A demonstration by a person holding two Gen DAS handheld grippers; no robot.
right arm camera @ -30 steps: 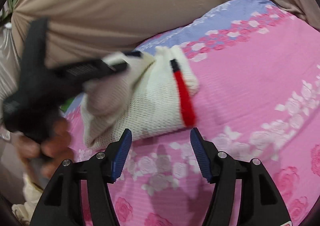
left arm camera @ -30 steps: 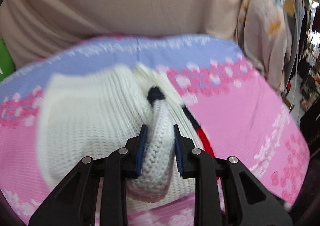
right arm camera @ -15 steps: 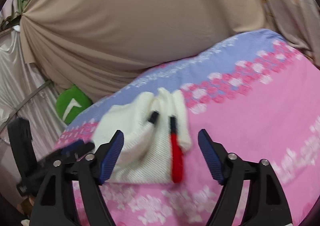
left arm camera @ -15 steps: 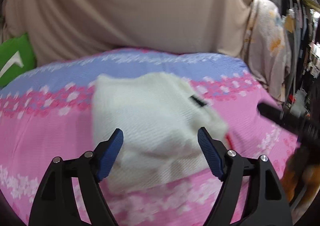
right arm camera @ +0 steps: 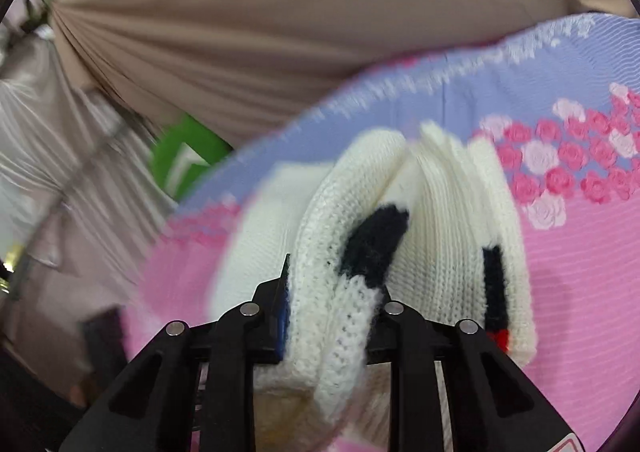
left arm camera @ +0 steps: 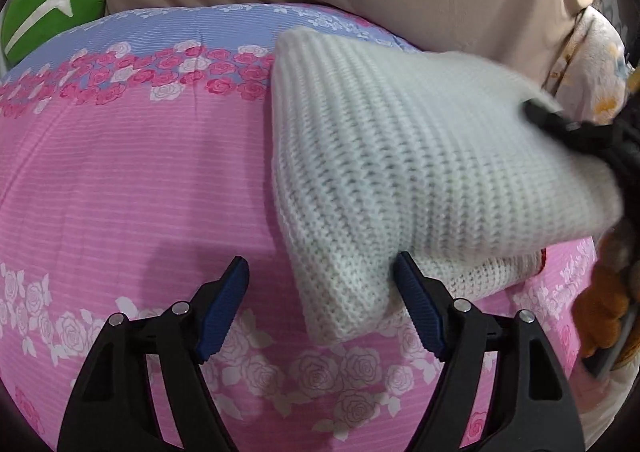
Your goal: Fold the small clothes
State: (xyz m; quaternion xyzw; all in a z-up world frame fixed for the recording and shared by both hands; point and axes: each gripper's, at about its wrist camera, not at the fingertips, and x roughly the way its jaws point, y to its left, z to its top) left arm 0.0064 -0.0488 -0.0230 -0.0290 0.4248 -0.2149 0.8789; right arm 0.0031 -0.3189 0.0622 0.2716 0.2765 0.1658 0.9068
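**On the pink floral sheet, a white knit half-lifted**

On the pink rose-printed bedsheet (left arm camera: 120,180) lies the white knitted garment (left arm camera: 400,156), folded into a thick bundle. Its near corner sits between the fingers of the left gripper (left arm camera: 320,316), whose blue pads stand wide apart; the right-hand pad touches the knit's edge, the other is clear of it. At the garment's far right edge, the right gripper (left arm camera: 560,124) reaches in, blurred.

From the right wrist view, the right gripper (right arm camera: 332,316) is clamped on a thick fold of the garment (right arm camera: 432,212), the knit bulging between its fingers. Black patches and a small red patch show on the knit. Beyond the garment, a lilac band of the sheet (right arm camera: 540,68) meets a beige curtain (right arm camera: 280,12), with a green cushion (left arm camera: 48,12) at the sheet's far left corner.
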